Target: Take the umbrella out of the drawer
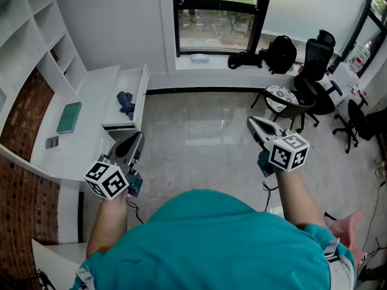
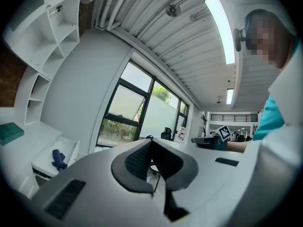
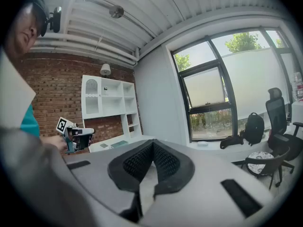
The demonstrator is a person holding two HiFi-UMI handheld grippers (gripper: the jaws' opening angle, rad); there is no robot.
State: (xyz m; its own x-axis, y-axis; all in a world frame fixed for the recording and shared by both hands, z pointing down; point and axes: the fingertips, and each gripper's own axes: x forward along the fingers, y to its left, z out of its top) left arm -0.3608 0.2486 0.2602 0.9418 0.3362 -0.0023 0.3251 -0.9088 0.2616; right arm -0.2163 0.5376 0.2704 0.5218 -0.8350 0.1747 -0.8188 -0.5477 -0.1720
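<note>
A folded dark blue umbrella lies in the open white drawer of the desk at the left; the left gripper view shows the umbrella low at the left. My left gripper hovers just in front of the drawer's near end, level, jaws shut and empty. My right gripper is held over the tiled floor, well to the right of the drawer, jaws shut with nothing between them.
A teal book and a small grey object lie on the white desk top. White shelves rise at the far left. Black office chairs, a round stool and a backpack stand at the right by the window.
</note>
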